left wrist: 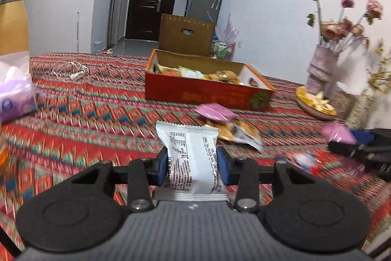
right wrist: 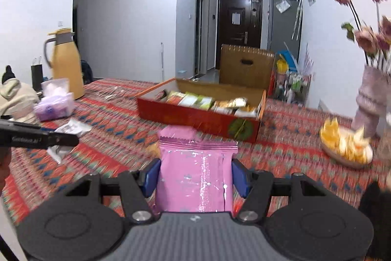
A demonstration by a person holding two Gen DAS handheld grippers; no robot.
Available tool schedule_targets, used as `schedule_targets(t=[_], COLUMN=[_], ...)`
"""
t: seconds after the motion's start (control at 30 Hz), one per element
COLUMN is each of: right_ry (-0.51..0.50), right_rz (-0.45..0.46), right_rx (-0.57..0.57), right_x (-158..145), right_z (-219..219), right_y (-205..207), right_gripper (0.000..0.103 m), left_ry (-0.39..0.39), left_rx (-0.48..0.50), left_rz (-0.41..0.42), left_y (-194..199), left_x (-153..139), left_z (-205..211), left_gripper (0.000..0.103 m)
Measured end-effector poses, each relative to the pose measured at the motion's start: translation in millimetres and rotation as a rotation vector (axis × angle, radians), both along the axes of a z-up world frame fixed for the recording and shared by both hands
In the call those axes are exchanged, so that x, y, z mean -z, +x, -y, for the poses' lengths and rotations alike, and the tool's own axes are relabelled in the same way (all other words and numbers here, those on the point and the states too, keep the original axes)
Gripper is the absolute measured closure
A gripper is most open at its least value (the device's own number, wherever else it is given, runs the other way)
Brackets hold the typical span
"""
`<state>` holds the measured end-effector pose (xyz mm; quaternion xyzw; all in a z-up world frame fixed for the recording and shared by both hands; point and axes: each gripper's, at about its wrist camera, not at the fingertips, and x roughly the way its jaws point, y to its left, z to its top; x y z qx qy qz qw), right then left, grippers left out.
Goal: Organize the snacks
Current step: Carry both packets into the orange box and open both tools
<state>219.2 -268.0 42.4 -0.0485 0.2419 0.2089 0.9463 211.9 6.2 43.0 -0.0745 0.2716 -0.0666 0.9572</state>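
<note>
My left gripper [left wrist: 191,163] is shut on a white snack packet [left wrist: 189,158] with printed text, held above the patterned tablecloth. My right gripper [right wrist: 195,175] is shut on a pink snack packet [right wrist: 195,177]. The red snack box [left wrist: 205,92] stands ahead on the table with several packets inside; it also shows in the right wrist view [right wrist: 200,118]. Loose snacks lie on the cloth in front of it: a pink packet [left wrist: 215,111] and an orange-patterned packet [left wrist: 237,132]. The right gripper shows at the right edge of the left wrist view [left wrist: 352,141], holding its pink packet.
A plate of orange slices [right wrist: 345,144] and a vase of dried flowers [right wrist: 371,99] stand at the right. A tissue pack [right wrist: 55,105] and a yellow thermos [right wrist: 64,62] are at the left. A white packet [right wrist: 73,127] and a cable [left wrist: 70,71] lie on the cloth.
</note>
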Motion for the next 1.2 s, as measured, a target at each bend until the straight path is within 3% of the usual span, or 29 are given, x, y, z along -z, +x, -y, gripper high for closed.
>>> schedule_targets(t=[0.27,0.63,0.87,1.07,1.2], right_ry=[0.08,0.098,0.049,0.024,0.055], right_rz=[-0.079,-0.065,-0.019,0.051,0.033], right_rx=[0.044,0.057,0.025,0.003,-0.033], right_x=[26,30,14,-14,-21], right_z=[20,26,25,21,14], right_y=[-63,-68,-11,83,159], right_gripper=[0.043,0.043,0.043,0.043,0.043], left_ry=[-0.028,-0.012,0.013,0.014,-0.023], left_rx=[0.084,0.119,0.15,0.197,0.226], left_rz=[-0.027,-0.034,-0.01,0.049,0.032], left_y=[-55,-41,24,122,196], left_x=[6,5,-8,-28,-32], left_z=[26,41,49,59,70], left_gripper=[0.063,0.063,0.063,0.062,0.063])
